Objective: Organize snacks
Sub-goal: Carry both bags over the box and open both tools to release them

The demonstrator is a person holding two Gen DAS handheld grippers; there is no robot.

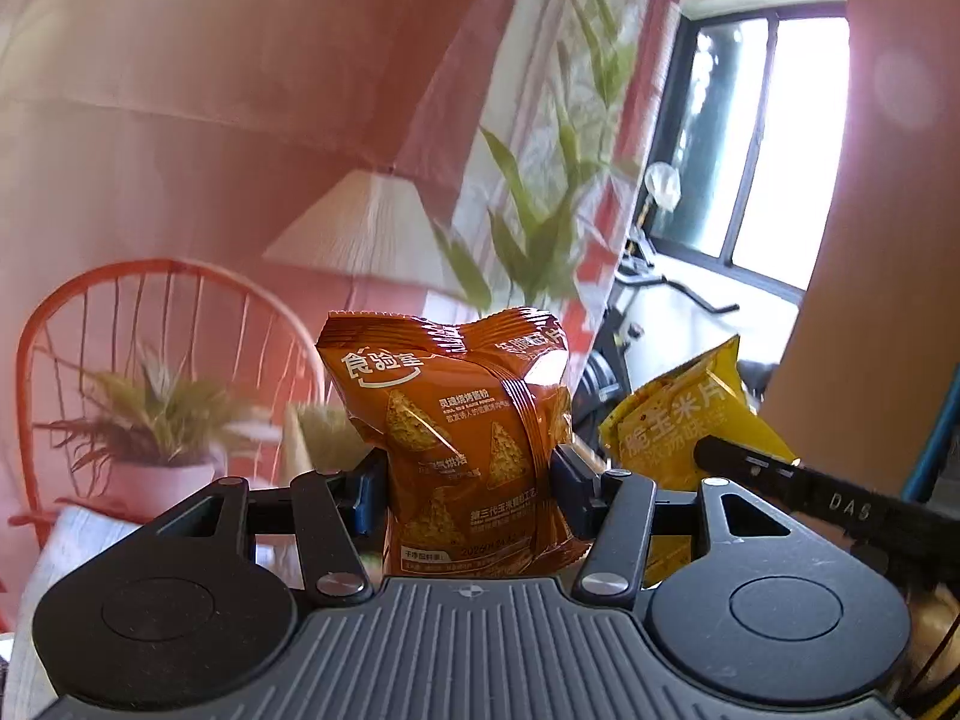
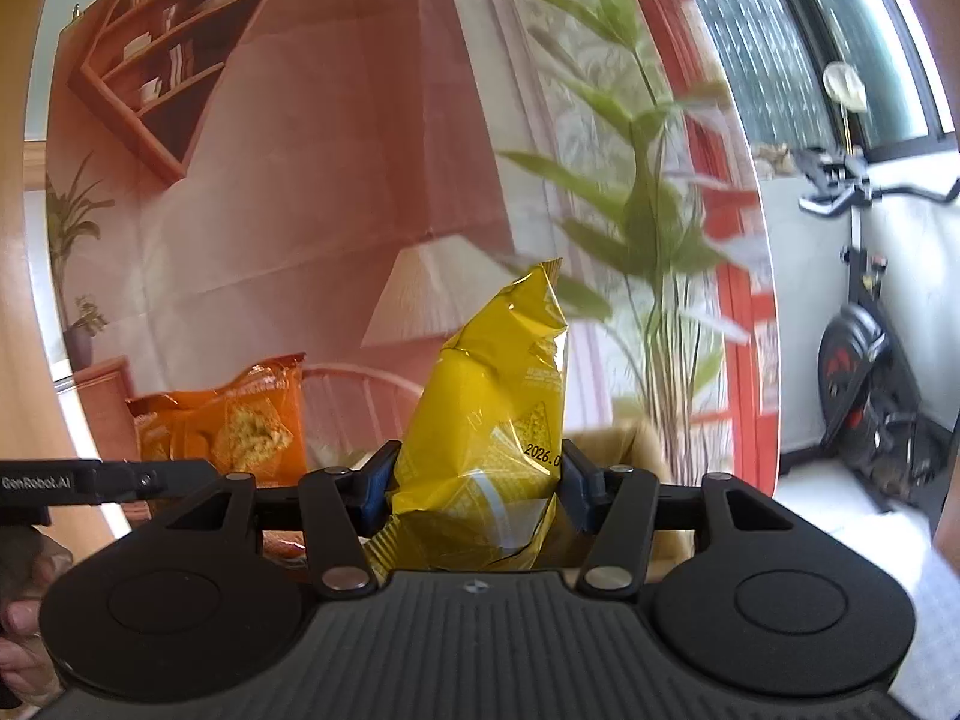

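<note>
An orange snack bag (image 1: 462, 438) with printed corn chips stands upright between the blue pads of my left gripper (image 1: 465, 492), which is shut on it in mid-air. My right gripper (image 2: 477, 492) is shut on a crinkled yellow snack bag (image 2: 498, 420), also held upright and off any surface. Each bag shows in the other view too: the yellow bag (image 1: 678, 420) sits to the right of the left gripper, and the orange bag (image 2: 234, 420) lies to the left of the right gripper. What is below the bags is hidden by the gripper bodies.
A pink-red backdrop printed with a lamp (image 1: 366, 234), an orange chair (image 1: 120, 324) and shelves (image 2: 162, 54) fills the space ahead. A tall green plant (image 2: 648, 204) stands near it. An exercise bike (image 2: 864, 372) is by the window at the right. A person's fingers (image 2: 18, 606) show at the left edge.
</note>
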